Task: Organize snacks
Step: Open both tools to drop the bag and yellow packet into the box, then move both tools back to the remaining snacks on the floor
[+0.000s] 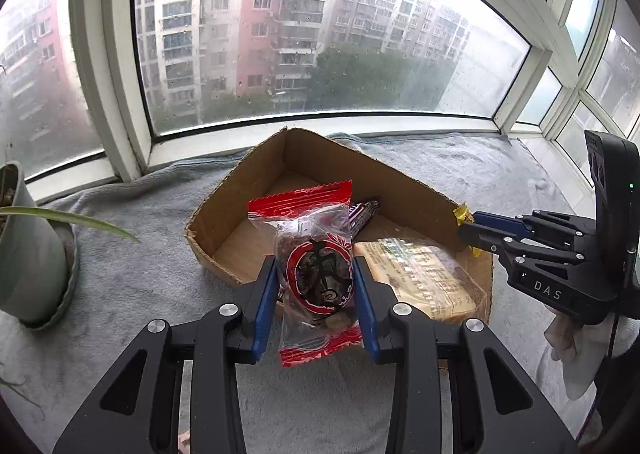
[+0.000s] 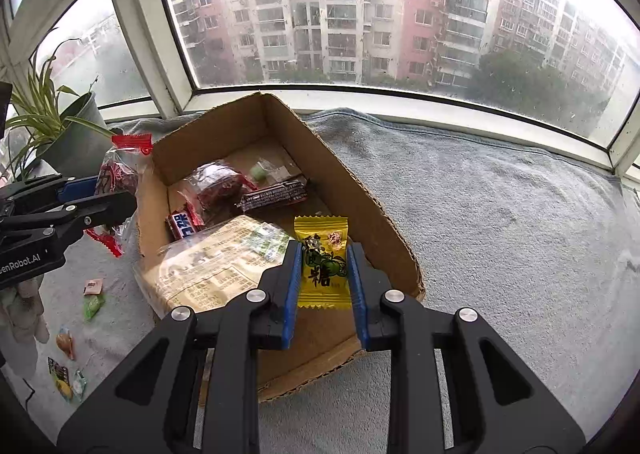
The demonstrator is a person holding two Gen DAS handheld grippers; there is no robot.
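My left gripper (image 1: 315,268) is shut on a red-and-clear snack packet (image 1: 316,266), held upright just in front of the near edge of the open cardboard box (image 1: 240,189). My right gripper (image 2: 323,256) is shut on a small yellow candy packet (image 2: 322,260), held over the box's (image 2: 360,193) near right part. Inside the box lie a large flat clear packet (image 2: 212,270), a dark red packet (image 2: 218,183), a black bar (image 2: 274,195) and a red-blue-white candy (image 2: 184,223). The right gripper (image 1: 468,228) shows at the right of the left wrist view; the left gripper (image 2: 120,193) shows at the left of the right wrist view.
The box sits on a grey blanket (image 2: 500,213) along a window sill. A potted plant (image 1: 28,254) stands at the left of the box. Several small loose candies (image 2: 92,302) lie on the blanket at the left of the box.
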